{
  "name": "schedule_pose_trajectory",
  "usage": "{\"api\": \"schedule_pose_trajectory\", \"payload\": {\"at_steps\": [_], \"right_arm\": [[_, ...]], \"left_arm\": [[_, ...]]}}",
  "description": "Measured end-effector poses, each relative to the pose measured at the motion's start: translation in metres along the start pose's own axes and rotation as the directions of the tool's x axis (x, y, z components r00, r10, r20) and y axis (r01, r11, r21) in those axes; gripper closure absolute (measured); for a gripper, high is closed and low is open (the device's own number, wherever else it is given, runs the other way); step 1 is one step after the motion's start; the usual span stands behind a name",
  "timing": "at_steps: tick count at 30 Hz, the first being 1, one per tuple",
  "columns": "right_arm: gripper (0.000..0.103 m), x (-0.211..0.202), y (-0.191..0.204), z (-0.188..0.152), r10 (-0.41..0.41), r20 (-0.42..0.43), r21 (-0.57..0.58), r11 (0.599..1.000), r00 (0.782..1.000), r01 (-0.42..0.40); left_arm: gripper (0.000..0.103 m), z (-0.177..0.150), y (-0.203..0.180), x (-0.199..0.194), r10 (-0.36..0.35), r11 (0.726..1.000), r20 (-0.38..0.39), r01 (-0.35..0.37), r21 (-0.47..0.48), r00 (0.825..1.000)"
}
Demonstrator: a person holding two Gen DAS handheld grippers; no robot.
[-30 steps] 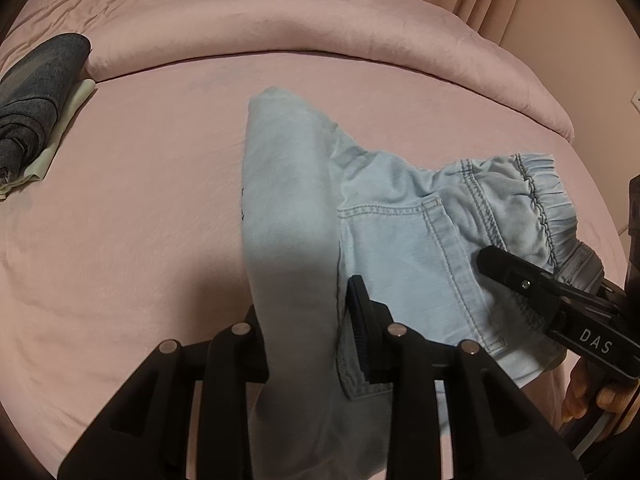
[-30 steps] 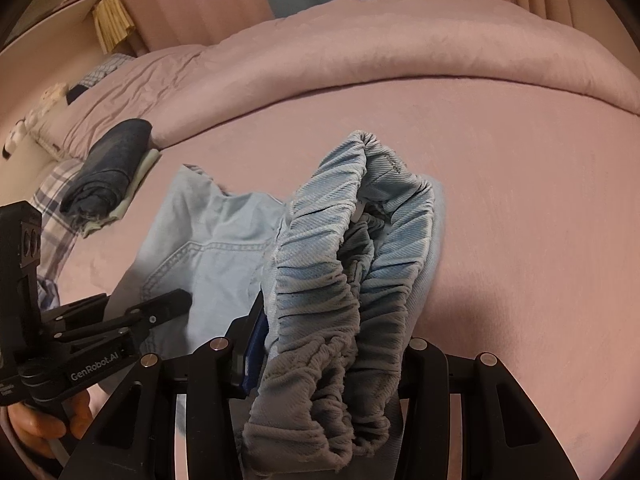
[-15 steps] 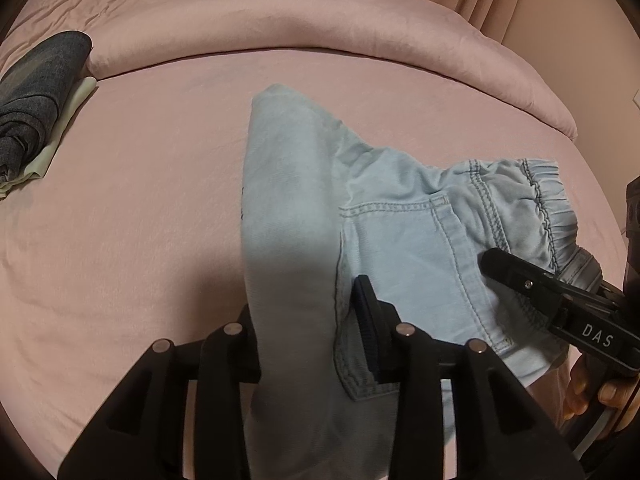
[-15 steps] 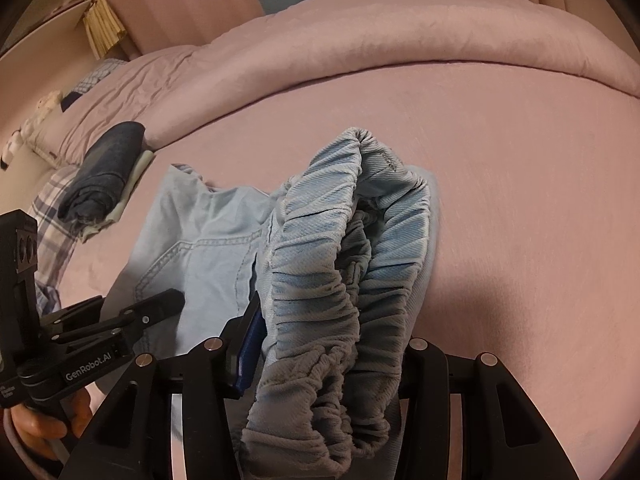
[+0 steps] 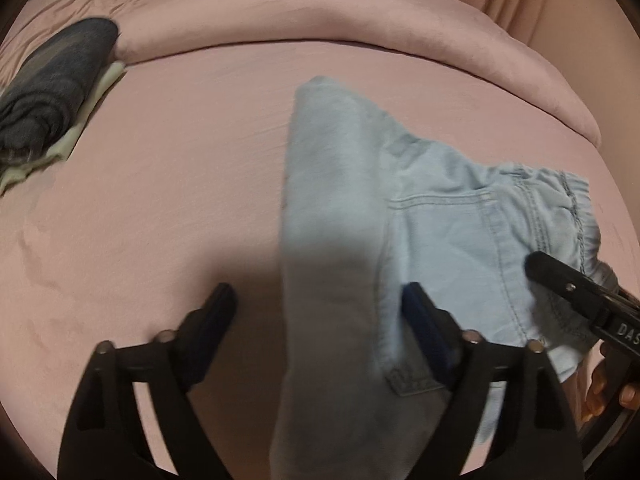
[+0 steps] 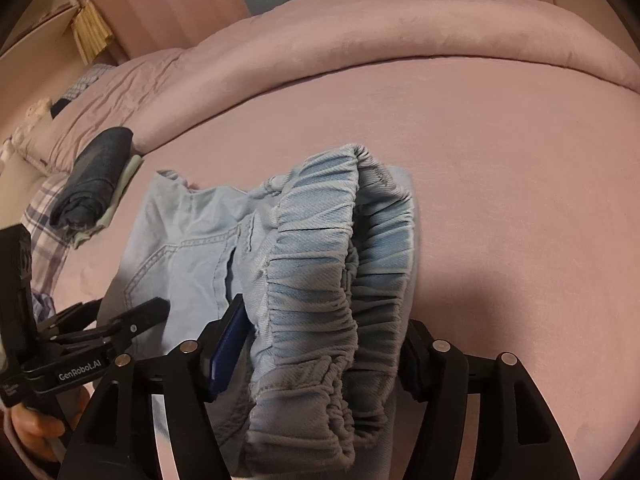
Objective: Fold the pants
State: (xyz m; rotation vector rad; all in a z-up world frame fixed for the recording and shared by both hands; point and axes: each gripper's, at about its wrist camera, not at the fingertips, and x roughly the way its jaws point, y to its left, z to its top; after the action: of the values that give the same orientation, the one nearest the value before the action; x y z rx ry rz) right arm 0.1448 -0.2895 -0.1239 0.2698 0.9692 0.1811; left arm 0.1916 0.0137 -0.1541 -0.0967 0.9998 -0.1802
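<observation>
Light blue denim pants lie on the pink bed. A folded leg runs between the jaws of my left gripper, which stand wide open with the left pad clear of the cloth. In the right wrist view the gathered elastic waistband lies bunched between the jaws of my right gripper, which are spread apart around it. The back pocket faces up. Each gripper shows in the other's view: the right one, the left one.
A rolled dark grey garment lies on a pale cloth at the bed's far left, also in the right wrist view. A folded pink duvet runs along the back. A plaid cloth lies at the left edge.
My left gripper has opened wide and let go of the folded leg. My right gripper has spread too, loosening on the waistband. The pants have settled lower on the bed.
</observation>
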Motion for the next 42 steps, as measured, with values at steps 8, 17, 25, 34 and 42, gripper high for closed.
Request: {"api": "schedule_pose_trajectory", "payload": {"at_steps": [8, 17, 25, 34, 42], "right_arm": [[0.023, -0.017, -0.014, -0.006, -0.04, -0.012, 0.085, 0.996, 0.999, 0.041], [0.018, -0.041, -0.003, -0.013, -0.111, -0.023, 0.042, 0.993, 0.994, 0.112], [0.011, -0.124, 0.039, -0.028, -0.115, 0.062, -0.062, 0.991, 0.991, 0.118], [0.002, -0.167, 0.065, -0.051, -0.09, 0.111, -0.136, 0.985, 0.99, 0.104], [0.001, -0.182, 0.08, -0.058, -0.074, 0.136, -0.177, 0.979, 0.988, 0.098]], "left_arm": [[0.0, -0.01, 0.014, -0.014, 0.045, 0.996, -0.048, -0.049, -0.079, 0.998], [0.001, -0.026, 0.005, -0.068, 0.134, 0.989, 0.006, -0.133, -0.057, 0.991], [0.001, -0.046, -0.005, -0.143, 0.12, 0.992, 0.094, -0.115, -0.061, 0.988], [0.001, -0.059, -0.044, -0.201, 0.164, 0.986, 0.184, -0.165, -0.01, 0.969], [0.001, -0.064, -0.057, -0.214, 0.156, 0.987, 0.197, -0.161, 0.009, 0.968]]}}
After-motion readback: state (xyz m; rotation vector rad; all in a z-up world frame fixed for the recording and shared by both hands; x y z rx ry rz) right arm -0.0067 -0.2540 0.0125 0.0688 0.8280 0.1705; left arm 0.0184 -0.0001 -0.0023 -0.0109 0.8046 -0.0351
